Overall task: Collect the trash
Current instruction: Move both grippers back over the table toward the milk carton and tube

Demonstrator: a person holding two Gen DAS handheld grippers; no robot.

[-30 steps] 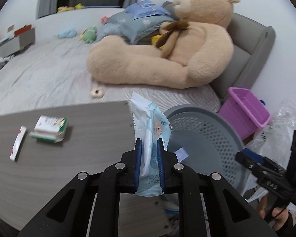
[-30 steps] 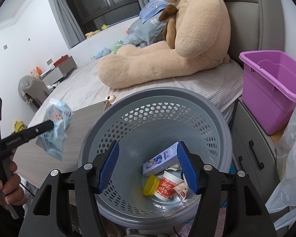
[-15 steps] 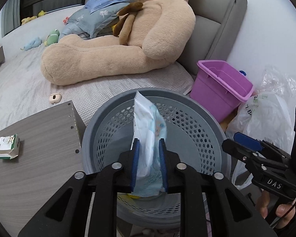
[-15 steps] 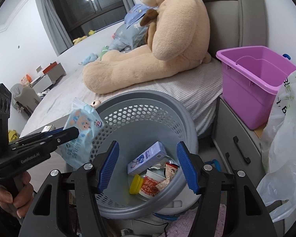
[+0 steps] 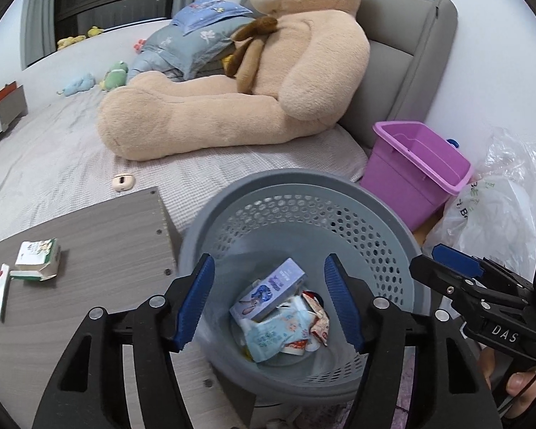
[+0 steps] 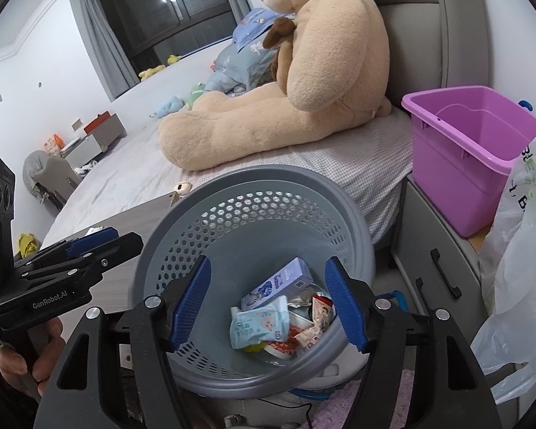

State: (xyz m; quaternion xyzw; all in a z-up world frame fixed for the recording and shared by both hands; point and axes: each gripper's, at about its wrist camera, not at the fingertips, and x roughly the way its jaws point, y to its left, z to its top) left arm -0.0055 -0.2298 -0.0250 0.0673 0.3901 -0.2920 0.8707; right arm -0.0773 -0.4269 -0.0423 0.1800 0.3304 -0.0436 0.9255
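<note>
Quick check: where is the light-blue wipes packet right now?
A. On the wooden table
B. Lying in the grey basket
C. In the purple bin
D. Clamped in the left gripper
B. The wipes packet lies in the grey basket among other trash, and the left gripper is open and holds nothing.

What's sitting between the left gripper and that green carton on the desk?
Nothing: in the left wrist view, only bare wood-grain desk lies between the left gripper, open over the basket, and the green carton.
</note>
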